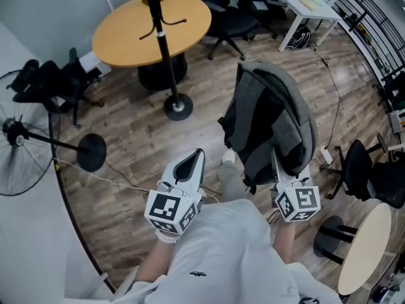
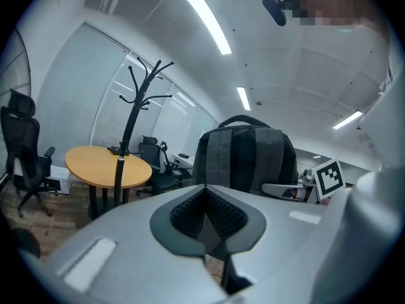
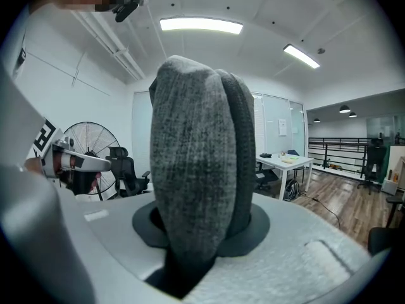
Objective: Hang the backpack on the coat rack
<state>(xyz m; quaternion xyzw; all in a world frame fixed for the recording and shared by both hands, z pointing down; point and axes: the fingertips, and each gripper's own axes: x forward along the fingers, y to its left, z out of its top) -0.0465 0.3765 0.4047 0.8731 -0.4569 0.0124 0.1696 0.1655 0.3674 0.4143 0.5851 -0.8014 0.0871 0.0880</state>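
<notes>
The soft, saggy grey fabric backpack (image 1: 272,122) looks light, right gripper (image 3: 201,233) is clamped on its lower edge, left gripper (image 2: 205,217) is closed empty, and the top loop is probably the better hold.

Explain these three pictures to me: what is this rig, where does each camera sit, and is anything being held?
No robot here: a person carries a two-jaw gripper in each hand. The head view looks down from the person's head; the other two cameras ride on the grippers and look along their jaws. The right gripper is clamped on a grey fabric backpack, held upright. The left gripper is shut and empty. Ahead, a black pole coat rack stands on the wooden floor beside a round yellow wooden table.
</notes>
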